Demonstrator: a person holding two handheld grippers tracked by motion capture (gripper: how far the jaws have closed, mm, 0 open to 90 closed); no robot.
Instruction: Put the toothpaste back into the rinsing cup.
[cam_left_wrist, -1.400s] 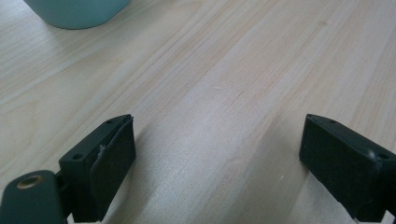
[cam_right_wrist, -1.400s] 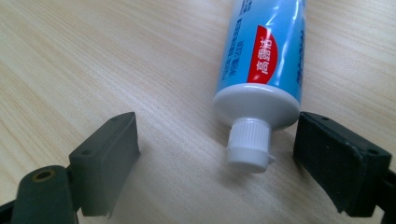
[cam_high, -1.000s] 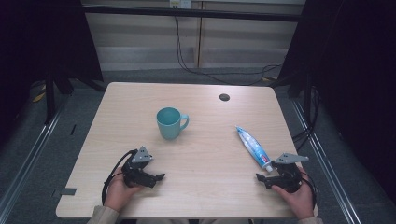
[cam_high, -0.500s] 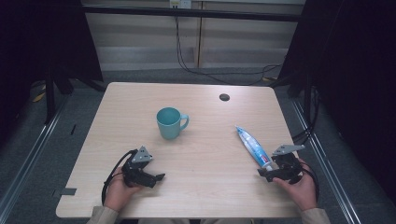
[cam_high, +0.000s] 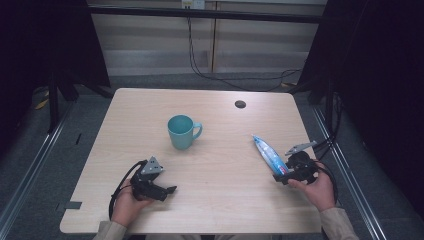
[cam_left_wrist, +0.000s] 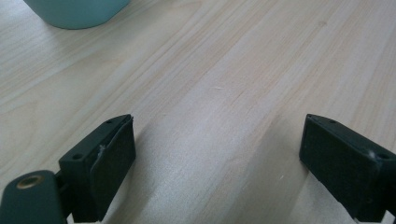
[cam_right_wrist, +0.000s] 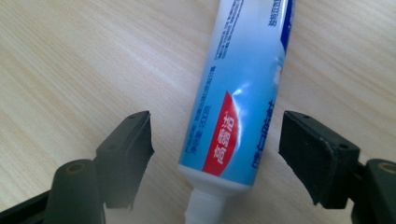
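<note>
Toothpaste tube (cam_right_wrist: 240, 98): lies flat on the wooden table (cam_high: 215, 210) near its right edge, white cap end toward the person.
Right gripper (cam_right_wrist: 217, 154): jaws have just been closing, one on each side of the tube's cap end; a gap shows at both pads, so no grip.
Left gripper (cam_left_wrist: 217, 163): jaws spread wide over bare wood, holding nothing.
Teal mug (cam_high: 181, 132): upright mid-table, well apart from both grippers.
</note>
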